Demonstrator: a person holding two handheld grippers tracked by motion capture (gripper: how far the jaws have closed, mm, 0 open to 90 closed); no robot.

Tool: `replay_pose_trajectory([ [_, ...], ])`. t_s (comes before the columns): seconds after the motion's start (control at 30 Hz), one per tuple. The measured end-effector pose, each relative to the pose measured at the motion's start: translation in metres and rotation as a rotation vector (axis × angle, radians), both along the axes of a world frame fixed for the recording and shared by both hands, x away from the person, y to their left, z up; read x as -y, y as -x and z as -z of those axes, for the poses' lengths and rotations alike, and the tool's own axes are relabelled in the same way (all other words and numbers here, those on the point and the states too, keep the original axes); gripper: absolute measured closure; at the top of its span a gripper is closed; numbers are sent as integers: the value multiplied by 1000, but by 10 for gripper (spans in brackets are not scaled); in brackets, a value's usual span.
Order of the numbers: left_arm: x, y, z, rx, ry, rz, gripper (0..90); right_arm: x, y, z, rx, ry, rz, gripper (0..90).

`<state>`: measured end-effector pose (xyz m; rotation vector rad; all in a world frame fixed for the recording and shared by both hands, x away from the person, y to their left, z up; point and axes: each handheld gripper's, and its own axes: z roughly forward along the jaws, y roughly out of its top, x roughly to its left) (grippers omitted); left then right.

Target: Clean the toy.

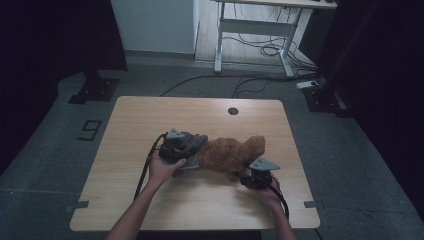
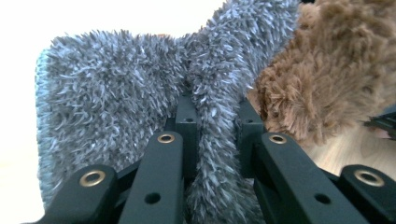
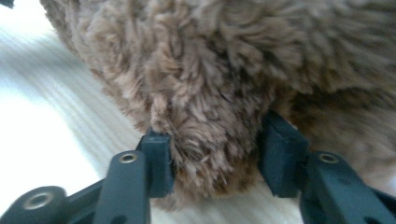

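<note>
A brown plush piece point(image 1: 232, 152) lies mid-table, with a grey plush piece point(image 1: 196, 140) against its left end. My left gripper point(image 1: 192, 150) comes in from the left, held by a hand. In the left gripper view the left gripper point(image 2: 215, 112) is shut on a fold of the grey plush point(image 2: 116, 93), and the brown plush point(image 2: 327, 79) sits just right of it. My right gripper point(image 1: 240, 175) is at the brown plush's near right side. In the right gripper view the right gripper point(image 3: 217, 154) has its jaws apart on either side of a lump of the brown plush point(image 3: 210, 84), the fur only brushing the pads.
The wooden table point(image 1: 200, 112) has a round cable hole point(image 1: 233, 111) near its far edge. Cables trail from both grippers toward the near edge. Beyond the table stand a white desk frame point(image 1: 255, 25), floor cables point(image 1: 250, 82) and a black stand base point(image 1: 95, 90).
</note>
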<state>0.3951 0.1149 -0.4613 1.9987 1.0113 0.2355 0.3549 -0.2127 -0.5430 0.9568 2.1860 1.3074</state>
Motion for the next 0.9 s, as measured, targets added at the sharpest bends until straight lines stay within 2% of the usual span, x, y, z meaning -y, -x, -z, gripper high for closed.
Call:
replay_pose_trajectory([
  [0.07,-2,3,2,-1,16,-5,767,3,3,-2,-22,-15,-2,395],
  [0.1,-3,5,3,-1,26,-6,767,3,3,-2,-22,-15,-2,395],
  [0.13,-4,6,4,-1,29,-3,767,11,10,-6,-30,-51,7,333],
  [0.2,-5,7,6,-5,37,-3,767,15,13,-9,-30,-64,29,299],
  [0.23,-5,8,6,-4,39,-2,767,20,15,-14,-24,-93,50,274],
  [0.27,-5,10,7,-3,42,-3,767,32,19,-26,-10,-177,80,233],
  [0.3,-5,10,7,-3,42,-3,767,32,19,-26,-10,-177,80,233],
  [0.33,-5,12,8,1,44,-5,767,40,21,-38,7,-223,104,204],
  [0.4,-5,14,9,5,49,-7,768,40,22,-46,22,-237,108,194],
  [0.47,-6,16,11,6,53,-7,768,38,21,-48,22,-236,106,195],
  [0.53,-7,19,11,5,52,-7,768,31,18,-47,12,-223,108,246],
  [0.57,-9,21,12,7,52,-9,769,26,14,-42,4,-214,108,309],
  [0.6,-9,21,12,7,52,-9,768,26,14,-42,4,-214,108,309],
  [0.63,-10,22,14,4,62,-10,768,25,13,-40,1,-216,109,342],
  [0.67,-12,25,16,1,79,-11,769,27,12,-37,-5,-239,116,411],
  [0.73,-12,26,17,-1,90,-9,769,27,12,-37,-4,-236,116,435],
  [0.77,-12,29,18,-1,93,-5,770,28,14,-37,-1,-209,118,481],
  [0.83,-12,31,19,1,93,-2,770,28,15,-37,0,-198,115,496],
  [0.9,-12,34,19,2,92,2,770,30,18,-33,-17,-180,99,535],
])
